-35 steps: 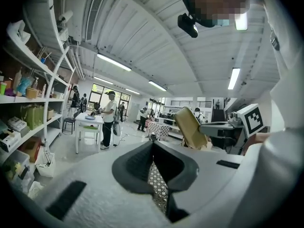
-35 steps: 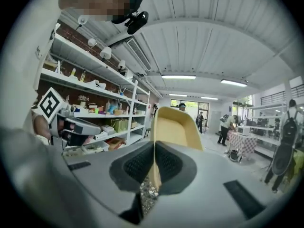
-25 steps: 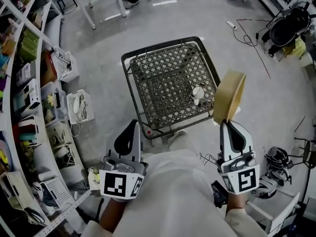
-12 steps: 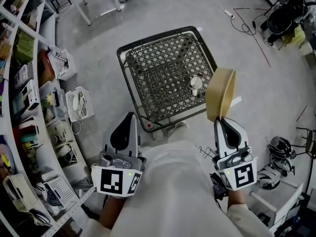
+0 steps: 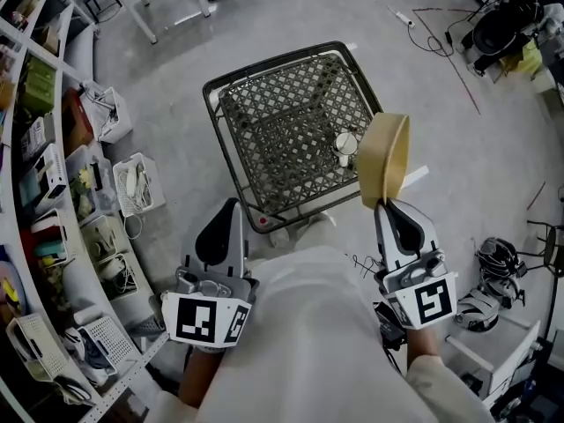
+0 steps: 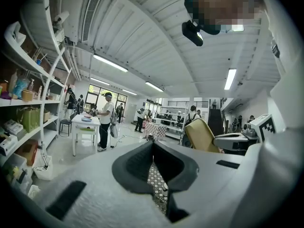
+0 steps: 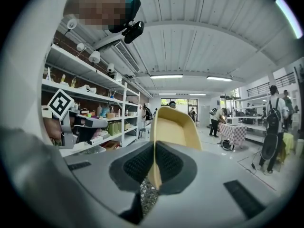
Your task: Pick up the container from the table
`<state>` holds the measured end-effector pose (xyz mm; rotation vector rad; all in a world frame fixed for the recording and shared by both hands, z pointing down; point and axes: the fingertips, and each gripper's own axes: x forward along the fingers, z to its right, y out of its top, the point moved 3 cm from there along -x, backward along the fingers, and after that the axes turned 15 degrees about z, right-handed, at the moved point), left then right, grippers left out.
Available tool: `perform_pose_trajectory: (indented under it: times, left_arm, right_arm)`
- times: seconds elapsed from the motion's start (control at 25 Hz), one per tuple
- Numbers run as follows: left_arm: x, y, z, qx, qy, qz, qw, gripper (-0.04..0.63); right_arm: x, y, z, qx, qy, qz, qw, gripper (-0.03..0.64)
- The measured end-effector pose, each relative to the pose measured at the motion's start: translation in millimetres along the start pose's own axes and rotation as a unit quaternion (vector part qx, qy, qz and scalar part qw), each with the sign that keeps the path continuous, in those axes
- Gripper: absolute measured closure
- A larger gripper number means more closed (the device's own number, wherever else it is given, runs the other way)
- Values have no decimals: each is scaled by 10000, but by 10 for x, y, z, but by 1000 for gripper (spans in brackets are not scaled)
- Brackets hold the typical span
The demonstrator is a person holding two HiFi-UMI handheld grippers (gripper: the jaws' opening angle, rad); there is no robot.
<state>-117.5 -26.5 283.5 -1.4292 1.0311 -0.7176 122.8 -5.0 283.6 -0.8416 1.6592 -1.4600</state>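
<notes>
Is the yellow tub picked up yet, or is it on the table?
Done: the container is off the table, tipped on edge in the air. In hand: the right gripper is shut on its rim; the left gripper is shut and empty. Left: probably nothing but keeping hold.

"Any writing on your feeds that I can log?"

"None that I can read. The cube on my left claw (image 5: 231, 206) carries black-and-white square markers, and so does the one on my right claw (image 5: 382, 204). They are block patterns, not letters or numbers."

"And the shelves (image 7: 90, 93)?"

"The boxes and bottles there are too small and blurred. I can make out no print."
</notes>
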Motion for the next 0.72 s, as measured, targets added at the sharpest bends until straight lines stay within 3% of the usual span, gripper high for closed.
perform_pose_trajectory:
  times: [0.72]
  left_arm:
    - [-9,-10,42,-118,22,28,9999,572]
  right_arm:
    - [100,-58,-68,-49,157,54,9998,594]
